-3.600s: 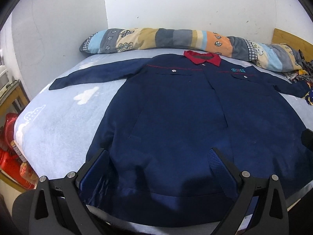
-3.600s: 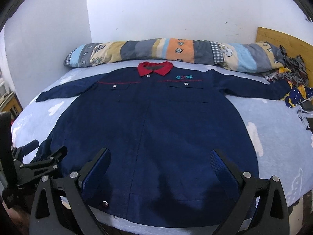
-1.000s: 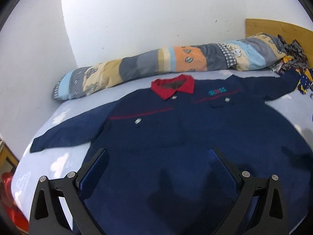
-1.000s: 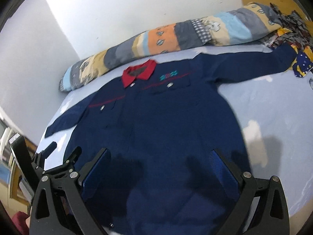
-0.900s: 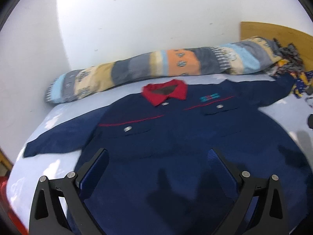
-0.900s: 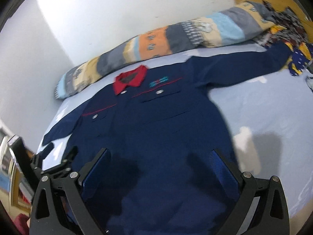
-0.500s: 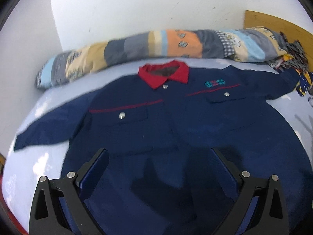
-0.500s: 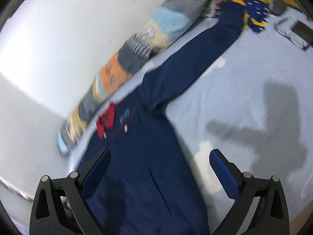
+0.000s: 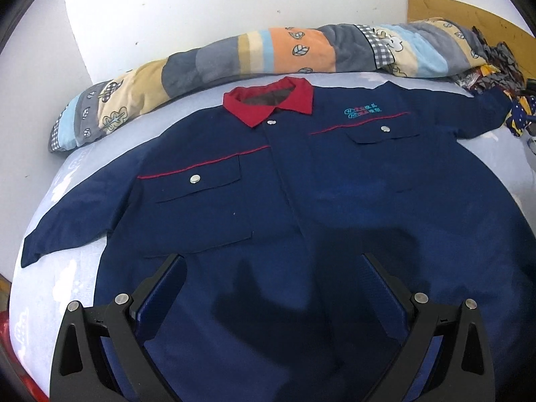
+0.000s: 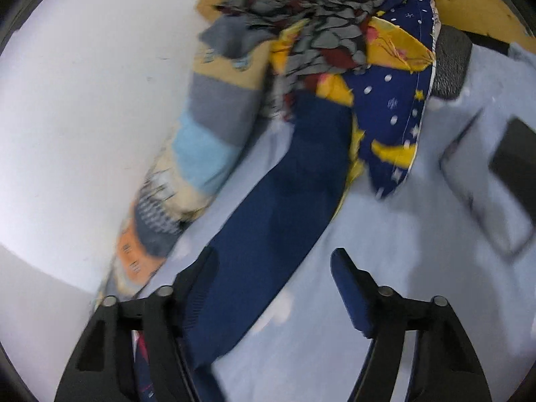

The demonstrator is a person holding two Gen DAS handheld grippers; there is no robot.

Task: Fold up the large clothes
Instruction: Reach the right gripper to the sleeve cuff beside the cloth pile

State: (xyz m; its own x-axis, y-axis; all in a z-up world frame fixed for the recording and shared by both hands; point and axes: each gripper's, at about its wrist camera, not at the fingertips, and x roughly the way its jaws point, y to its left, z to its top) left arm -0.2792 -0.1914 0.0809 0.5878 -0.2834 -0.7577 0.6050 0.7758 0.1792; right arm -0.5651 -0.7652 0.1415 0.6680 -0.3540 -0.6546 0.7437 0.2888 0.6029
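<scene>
A navy work jacket (image 9: 301, 207) with a red collar (image 9: 268, 102) lies flat, front up, on a pale blue bed, both sleeves spread out. My left gripper (image 9: 273, 264) is open and empty, hovering over the jacket's lower front. In the right wrist view only the jacket's right sleeve (image 10: 284, 194) shows, running away toward its cuff. My right gripper (image 10: 271, 261) is open and empty above that sleeve; its left finger is over the sleeve, its right finger over the bedsheet (image 10: 385, 227).
A long patchwork bolster (image 9: 254, 53) lies along the white wall behind the collar. A heap of patterned clothes (image 10: 368, 67) sits at the sleeve's cuff by a wooden headboard (image 10: 469, 3). A dark flat device (image 10: 516, 167) lies on the sheet to the right.
My left gripper moved up the jacket from the hem toward the chest. My right gripper swung right from the jacket body to over the right sleeve. Both stayed open.
</scene>
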